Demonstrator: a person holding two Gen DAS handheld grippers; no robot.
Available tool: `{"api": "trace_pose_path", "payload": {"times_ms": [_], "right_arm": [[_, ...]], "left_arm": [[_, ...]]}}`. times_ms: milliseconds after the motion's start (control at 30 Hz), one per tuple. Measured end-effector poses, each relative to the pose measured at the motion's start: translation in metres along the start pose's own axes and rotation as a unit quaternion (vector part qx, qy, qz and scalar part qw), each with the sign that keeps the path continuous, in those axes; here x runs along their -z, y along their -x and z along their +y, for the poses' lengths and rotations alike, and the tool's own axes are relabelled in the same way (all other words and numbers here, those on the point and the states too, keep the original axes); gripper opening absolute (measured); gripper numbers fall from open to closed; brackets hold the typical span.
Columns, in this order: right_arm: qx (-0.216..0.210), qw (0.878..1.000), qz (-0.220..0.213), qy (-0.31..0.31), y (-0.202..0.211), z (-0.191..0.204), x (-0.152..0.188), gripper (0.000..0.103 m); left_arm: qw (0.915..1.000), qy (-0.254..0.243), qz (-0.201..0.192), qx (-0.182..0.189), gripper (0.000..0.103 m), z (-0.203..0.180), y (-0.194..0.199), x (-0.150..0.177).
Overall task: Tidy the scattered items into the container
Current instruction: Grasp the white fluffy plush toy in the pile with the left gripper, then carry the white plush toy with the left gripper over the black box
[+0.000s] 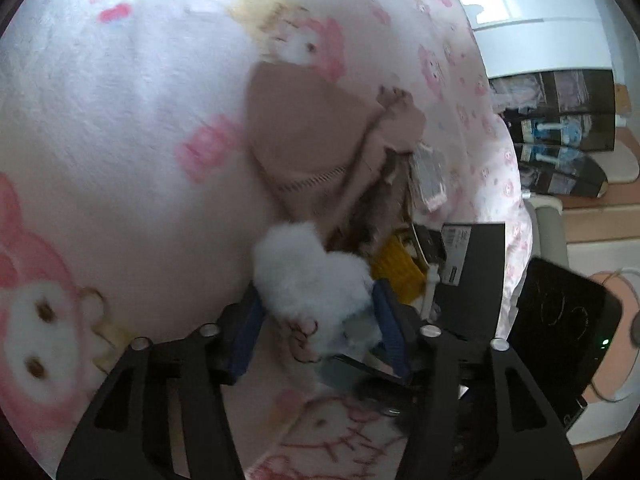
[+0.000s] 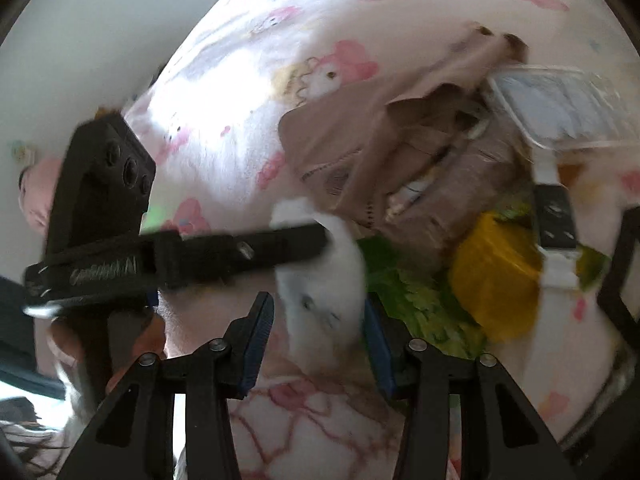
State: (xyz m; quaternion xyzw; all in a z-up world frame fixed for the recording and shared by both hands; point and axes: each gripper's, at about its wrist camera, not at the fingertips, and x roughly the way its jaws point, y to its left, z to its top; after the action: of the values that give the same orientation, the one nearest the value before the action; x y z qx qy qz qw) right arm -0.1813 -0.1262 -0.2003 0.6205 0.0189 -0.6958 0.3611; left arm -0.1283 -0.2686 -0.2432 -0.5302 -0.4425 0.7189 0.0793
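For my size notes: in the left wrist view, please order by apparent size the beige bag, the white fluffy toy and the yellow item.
1. beige bag
2. white fluffy toy, though nearness to the camera enlarges it
3. yellow item, partly hidden

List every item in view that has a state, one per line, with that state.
left gripper: shut on white fluffy toy
white fluffy toy: held between the left fingers, above the blanket
right gripper: open, fingers either side of the toy
beige bag: lying open on the blanket, items spilling at its mouth
yellow box: lying tilted by the bag
clear case: resting at the bag's mouth
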Motion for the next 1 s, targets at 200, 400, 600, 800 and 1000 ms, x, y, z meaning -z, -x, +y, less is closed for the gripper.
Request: {"api": "trace_pose_path", "payload": {"times_ms": [200, 400, 600, 800, 1000], "right_arm": [[-0.017, 0.996, -0.075, -0.034, 0.051, -0.007, 0.017, 0.032], [-0.016, 0.986, -0.155, -0.055, 0.122, -0.011, 0.051, 0.031], [0.021, 0.976, -0.202, -0.077, 0.191, -0.048, 0.099, 0.031], [0.064, 0.969, -0.228, -0.072, 0.248, -0.102, 0.131, 0.031], [0.087, 0.964, -0.226, -0.113, 0.268, -0.179, 0.164, 0.031]], "left_arm": [[0.9984, -0.04, -0.019, 0.036, 0.046, -0.041, 0.027, 0.01], [0.99, -0.127, -0.024, 0.057, 0.045, -0.118, 0.035, 0.035], [0.9778, -0.185, 0.014, 0.098, 0.046, -0.187, 0.008, 0.065], [0.9688, -0.222, 0.04, 0.103, 0.046, -0.262, -0.04, 0.087], [0.9675, -0.22, 0.083, 0.095, 0.046, -0.305, -0.118, 0.105]]}}
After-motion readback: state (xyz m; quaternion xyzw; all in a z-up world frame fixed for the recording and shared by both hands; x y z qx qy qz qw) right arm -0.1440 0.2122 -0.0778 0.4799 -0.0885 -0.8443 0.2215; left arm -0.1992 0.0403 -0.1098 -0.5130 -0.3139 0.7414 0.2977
